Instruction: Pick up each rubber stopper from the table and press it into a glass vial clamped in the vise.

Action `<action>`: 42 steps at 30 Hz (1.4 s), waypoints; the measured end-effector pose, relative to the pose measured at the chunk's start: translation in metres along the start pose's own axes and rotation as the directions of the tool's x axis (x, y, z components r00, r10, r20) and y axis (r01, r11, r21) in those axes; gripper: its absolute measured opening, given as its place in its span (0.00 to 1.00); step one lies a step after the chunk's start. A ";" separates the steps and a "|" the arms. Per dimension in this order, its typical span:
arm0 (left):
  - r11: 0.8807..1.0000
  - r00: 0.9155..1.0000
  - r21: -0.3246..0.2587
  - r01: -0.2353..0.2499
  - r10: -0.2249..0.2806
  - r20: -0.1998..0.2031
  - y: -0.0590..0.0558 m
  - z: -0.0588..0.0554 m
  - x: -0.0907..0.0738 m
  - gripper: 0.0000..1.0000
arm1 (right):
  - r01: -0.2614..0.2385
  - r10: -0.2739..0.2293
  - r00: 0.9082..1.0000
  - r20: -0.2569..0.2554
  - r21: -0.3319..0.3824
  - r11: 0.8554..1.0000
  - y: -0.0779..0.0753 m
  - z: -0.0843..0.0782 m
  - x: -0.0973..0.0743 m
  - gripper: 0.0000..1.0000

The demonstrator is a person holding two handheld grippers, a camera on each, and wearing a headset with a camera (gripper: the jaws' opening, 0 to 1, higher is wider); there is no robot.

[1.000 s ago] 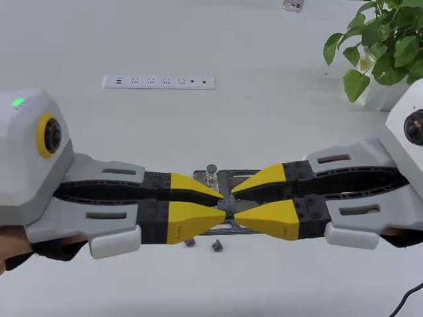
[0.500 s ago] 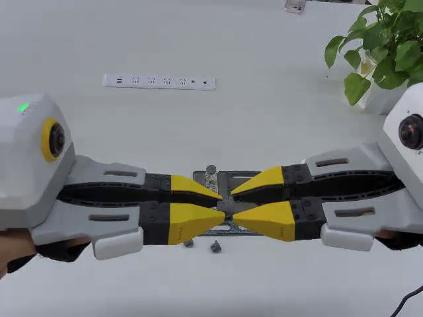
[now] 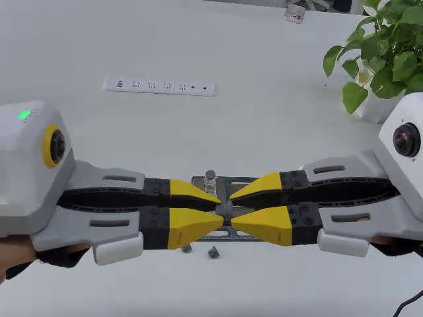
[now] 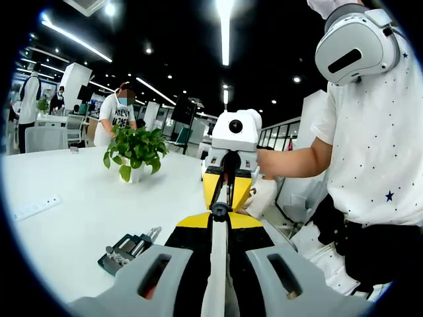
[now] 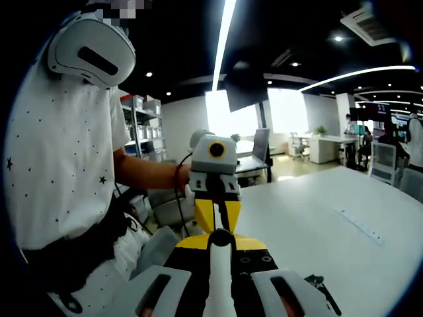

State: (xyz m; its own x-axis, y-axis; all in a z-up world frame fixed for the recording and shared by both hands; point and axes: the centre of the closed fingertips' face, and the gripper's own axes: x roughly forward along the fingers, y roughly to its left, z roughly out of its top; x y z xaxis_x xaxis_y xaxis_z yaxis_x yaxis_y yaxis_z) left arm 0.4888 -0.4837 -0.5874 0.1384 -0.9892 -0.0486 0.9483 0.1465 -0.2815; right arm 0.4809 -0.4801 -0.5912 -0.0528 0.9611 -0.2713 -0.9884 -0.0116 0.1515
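My left gripper (image 3: 219, 210) comes in from the left and my right gripper (image 3: 232, 210) from the right. Their yellow tips meet above the black vise (image 3: 248, 181). A small dark rubber stopper (image 3: 226, 210) sits between the tips, and both pairs of jaws close on it from opposite sides. It shows as a round dark knob (image 4: 219, 210) in the left gripper view and again as a knob (image 5: 221, 238) in the right one. A glass vial (image 3: 210, 178) with a grey stopper stands in the vise. Two loose stoppers (image 3: 187, 249) (image 3: 213, 251) lie on the table in front of it.
A white power strip (image 3: 158, 86) lies at the back of the white table. A potted plant (image 3: 383, 53) stands at the back right, and a small pink object (image 3: 294, 13) lies at the far edge. A dark cable (image 3: 404, 302) crosses the near right corner.
The grippers stay tip to tip over the vise. The whole picture has shifted a little, so more of the table's far edge shows now.
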 end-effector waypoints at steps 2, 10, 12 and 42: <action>1.000 1.000 0.003 -0.004 0.004 -0.002 0.000 0.000 0.000 0.05 | 0.001 -0.001 1.000 -0.002 0.001 1.000 0.000 0.000 0.000 0.05; 1.000 1.000 0.011 -0.006 0.006 -0.008 -0.001 -0.001 0.000 0.09 | 0.010 -0.010 1.000 -0.002 0.003 1.000 -0.002 0.002 -0.001 0.05; 1.000 1.000 0.011 -0.008 0.008 -0.007 -0.001 -0.001 0.000 0.10 | 0.012 -0.012 1.000 -0.005 0.000 1.000 -0.002 0.003 -0.002 0.05; 0.982 0.983 0.056 -0.181 0.183 -0.023 0.021 -0.022 -0.022 0.39 | 0.115 -0.115 0.992 -0.060 -0.008 0.993 -0.028 0.006 -0.024 0.05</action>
State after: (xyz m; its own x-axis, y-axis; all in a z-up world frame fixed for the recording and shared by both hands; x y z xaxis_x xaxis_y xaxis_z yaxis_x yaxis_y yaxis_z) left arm 0.5000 -0.4591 -0.6132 0.3025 -0.9454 -0.1216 0.9220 0.3226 -0.2144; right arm 0.5101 -0.5008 -0.5834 0.0527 0.9376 -0.3437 -0.9890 0.0966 0.1119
